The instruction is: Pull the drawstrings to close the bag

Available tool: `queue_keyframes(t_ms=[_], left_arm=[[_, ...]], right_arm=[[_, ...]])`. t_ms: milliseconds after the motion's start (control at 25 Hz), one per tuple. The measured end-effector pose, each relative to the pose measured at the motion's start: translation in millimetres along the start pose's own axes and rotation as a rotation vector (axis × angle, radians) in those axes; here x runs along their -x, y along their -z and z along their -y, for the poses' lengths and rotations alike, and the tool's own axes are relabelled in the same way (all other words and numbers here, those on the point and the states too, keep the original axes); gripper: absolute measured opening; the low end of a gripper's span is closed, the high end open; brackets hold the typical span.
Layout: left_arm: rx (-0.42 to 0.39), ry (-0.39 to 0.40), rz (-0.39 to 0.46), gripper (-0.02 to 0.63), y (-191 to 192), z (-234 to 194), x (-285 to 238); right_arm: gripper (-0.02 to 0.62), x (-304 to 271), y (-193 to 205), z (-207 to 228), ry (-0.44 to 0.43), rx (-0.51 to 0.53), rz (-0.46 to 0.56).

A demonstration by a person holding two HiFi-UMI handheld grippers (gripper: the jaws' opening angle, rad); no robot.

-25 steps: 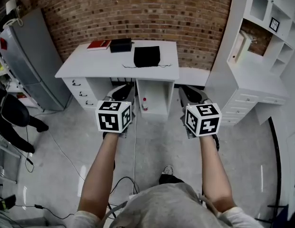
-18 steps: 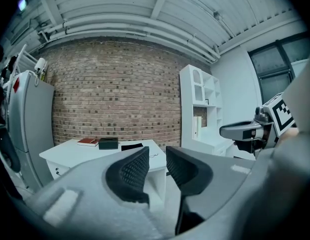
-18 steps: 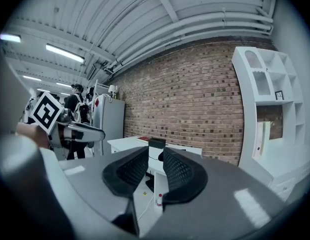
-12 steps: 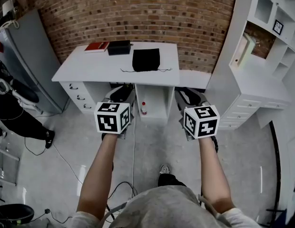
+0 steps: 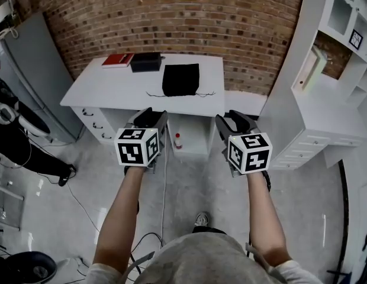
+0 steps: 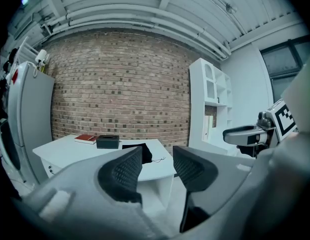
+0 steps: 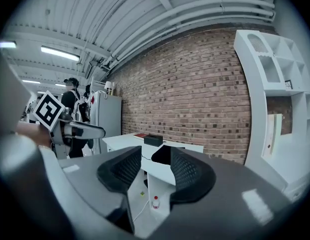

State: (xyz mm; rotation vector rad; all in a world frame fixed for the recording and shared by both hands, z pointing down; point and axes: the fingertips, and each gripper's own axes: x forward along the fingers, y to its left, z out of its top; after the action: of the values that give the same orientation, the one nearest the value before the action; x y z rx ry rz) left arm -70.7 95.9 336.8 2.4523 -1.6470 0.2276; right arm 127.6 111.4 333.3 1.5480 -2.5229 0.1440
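Head view: bag (image 5: pixel 181 79) now nearer.

Head view: bright, even indoor light, no hard shadows. Pale glare streaks on the glossy floor (image 5: pixel 38 185). Top of the desk (image 5: pixel 112 90) near blown white; the bag (image 5: pixel 181 79) reads flat black, no detail. Fisheye bows the brick wall (image 5: pixel 171 22) and leans the shelf (image 5: pixel 325 52) at the edge. Gripper views: round frame, black corners, heavy barrel distortion. In the right one, strip lights (image 7: pixel 60 53) glow upper left. Nearest foreground soft, background sharper.
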Motion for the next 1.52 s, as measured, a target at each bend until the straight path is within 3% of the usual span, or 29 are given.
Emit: queue_keyframes(t_ms=[360, 960, 1520], left_arm=[[-0.009, -0.034, -0.015, 0.230, -11, -7, -57], [-0.013, -0.100, -0.039, 0.232, -6, -18, -106], [-0.016, -0.101, -0.019, 0.232, -16, -64, -165]], right_arm=[[0.236, -52, -4, 38, -0.071, 0.007, -0.010], [0.236, -103, 6, 76, -0.149, 0.011, -0.031], [0.236, -173, 2, 87, -0.158, 0.030, -0.030]])
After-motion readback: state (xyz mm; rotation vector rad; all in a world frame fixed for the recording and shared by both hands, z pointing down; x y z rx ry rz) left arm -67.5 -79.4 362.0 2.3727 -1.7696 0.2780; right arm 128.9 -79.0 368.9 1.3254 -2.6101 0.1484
